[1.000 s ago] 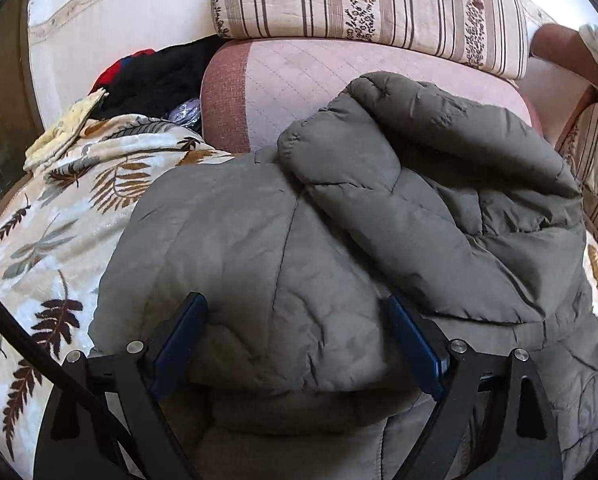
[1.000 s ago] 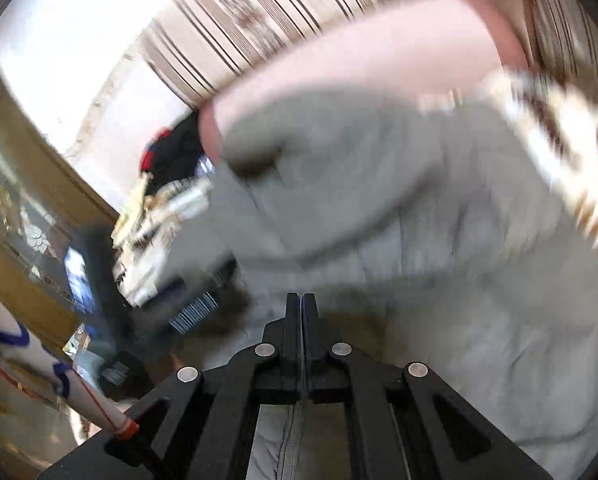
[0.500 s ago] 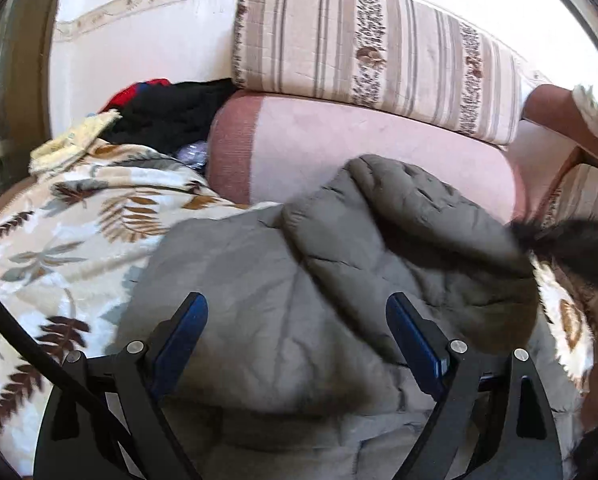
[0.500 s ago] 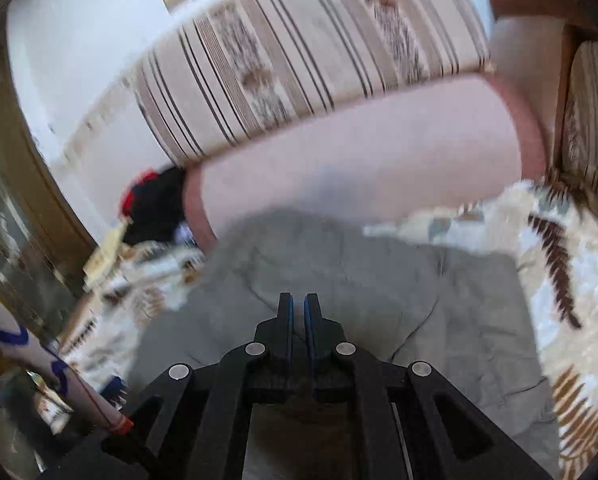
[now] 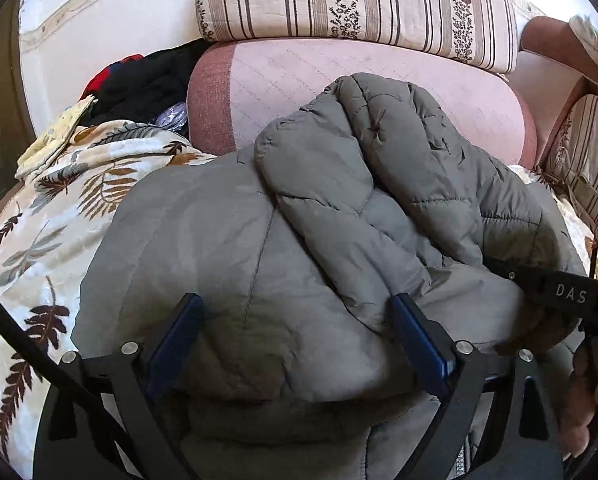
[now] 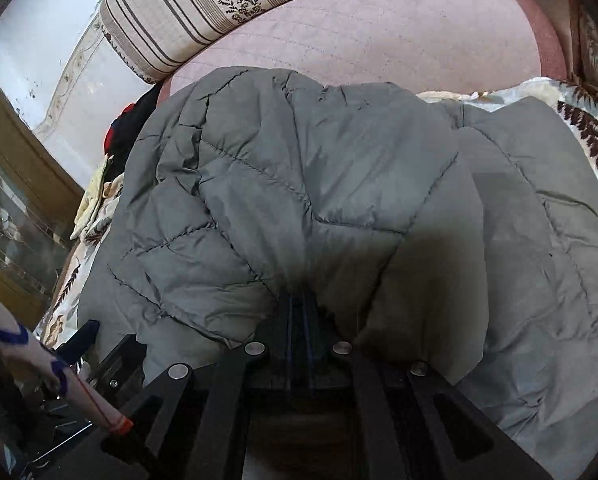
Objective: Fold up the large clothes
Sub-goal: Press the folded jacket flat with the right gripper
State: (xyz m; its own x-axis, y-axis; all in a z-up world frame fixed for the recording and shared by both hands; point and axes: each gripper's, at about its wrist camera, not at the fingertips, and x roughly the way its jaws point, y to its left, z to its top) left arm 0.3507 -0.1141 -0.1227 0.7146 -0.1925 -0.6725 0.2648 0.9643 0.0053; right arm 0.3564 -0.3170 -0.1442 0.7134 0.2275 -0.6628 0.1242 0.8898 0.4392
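Showing only leftward, fingers behind the jacket.

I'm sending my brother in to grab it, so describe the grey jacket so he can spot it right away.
Find the pink sofa seat under the striped cushion. In front lies a leaf-print blanket, and the puffy jacket lies folded on it. It is the only plain grey-green quilted piece; the dark clothes pile sits further left.
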